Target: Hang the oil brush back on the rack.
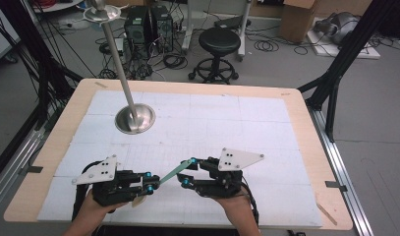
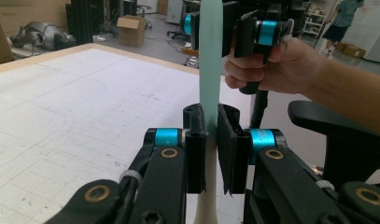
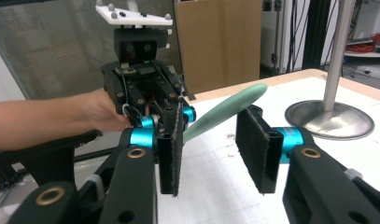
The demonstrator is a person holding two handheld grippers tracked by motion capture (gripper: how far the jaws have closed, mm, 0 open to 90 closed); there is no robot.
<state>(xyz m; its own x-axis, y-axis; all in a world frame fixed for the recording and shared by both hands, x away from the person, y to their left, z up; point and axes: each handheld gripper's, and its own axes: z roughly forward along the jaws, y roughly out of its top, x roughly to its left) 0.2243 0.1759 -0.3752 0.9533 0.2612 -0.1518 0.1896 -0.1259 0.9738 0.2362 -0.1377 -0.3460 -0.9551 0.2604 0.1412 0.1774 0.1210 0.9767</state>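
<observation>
floor: grey, cable-strewn (image 1: 266, 46) | black stool (image 1: 219, 42) | cardboard box (image 1: 298, 17) | computer towers (image 1: 148, 24)

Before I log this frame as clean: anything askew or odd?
Nothing spilled or damaged. The green stick hangs tilted above the table, clamped in the left gripper; the right gripper is open around its far end.

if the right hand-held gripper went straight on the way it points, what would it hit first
Probably the green strip, which crosses in front of its open jaws; past that, the left hand-held gripper holding it. Depth is hard to judge.
</observation>
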